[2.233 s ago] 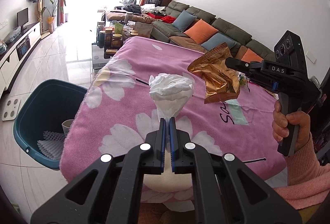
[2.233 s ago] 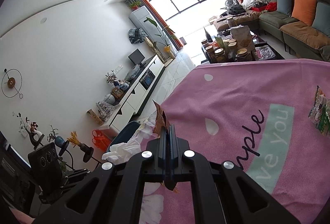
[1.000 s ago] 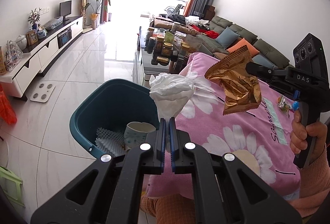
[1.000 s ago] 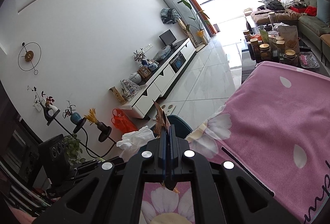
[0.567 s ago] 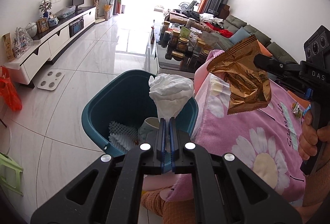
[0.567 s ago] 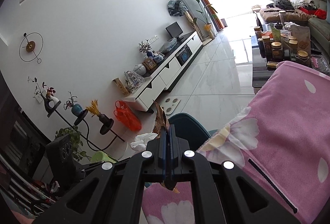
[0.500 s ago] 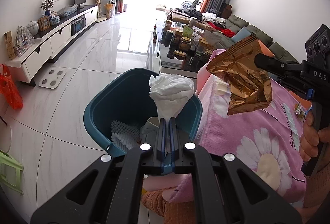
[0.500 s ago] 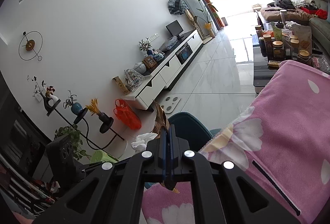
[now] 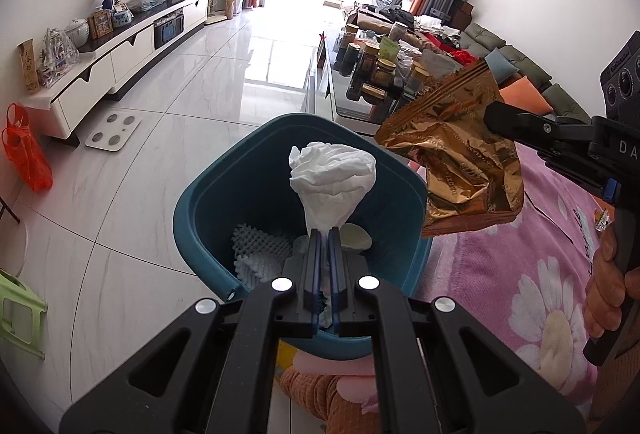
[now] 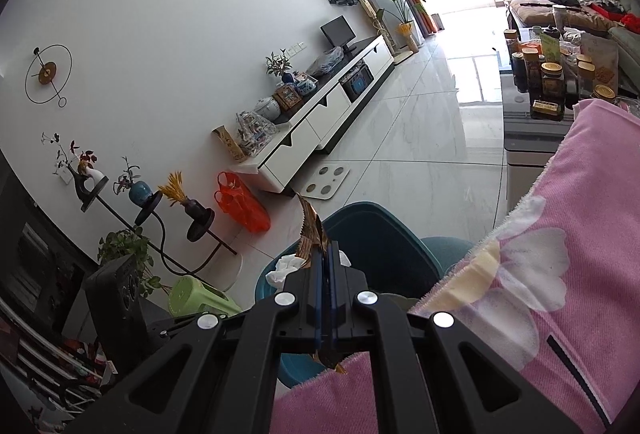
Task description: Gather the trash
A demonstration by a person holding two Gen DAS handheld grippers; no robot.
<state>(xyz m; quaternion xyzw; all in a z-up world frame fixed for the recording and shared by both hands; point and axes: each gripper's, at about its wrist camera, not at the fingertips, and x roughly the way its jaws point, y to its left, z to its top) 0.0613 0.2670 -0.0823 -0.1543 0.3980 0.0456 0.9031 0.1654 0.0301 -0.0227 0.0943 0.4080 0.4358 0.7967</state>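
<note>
A bright living room with pale marble floor tiles spreads below me, a white TV cabinet (image 9: 120,50) along one wall. Beside the pink flowered blanket (image 9: 532,274) stands the teal bin (image 9: 224,174), already holding white foam netting (image 9: 260,246) and a paper cup (image 9: 354,236), so part of the collecting looks done. My left gripper (image 9: 325,234) is clamped on a crumpled white tissue (image 9: 332,182), which hangs directly over the bin's mouth. My right gripper (image 10: 325,254) is pinched tight on a gold foil snack wrapper (image 9: 460,162), which sits over the bin's rim on the blanket side rather than squarely above the opening. Neither piece has been dropped yet, and a small wrapper (image 9: 601,223) is left on the blanket. A couple of seconds back both pieces were above the blanket with the bin off to the side; now the bin fills the view beneath them.
</note>
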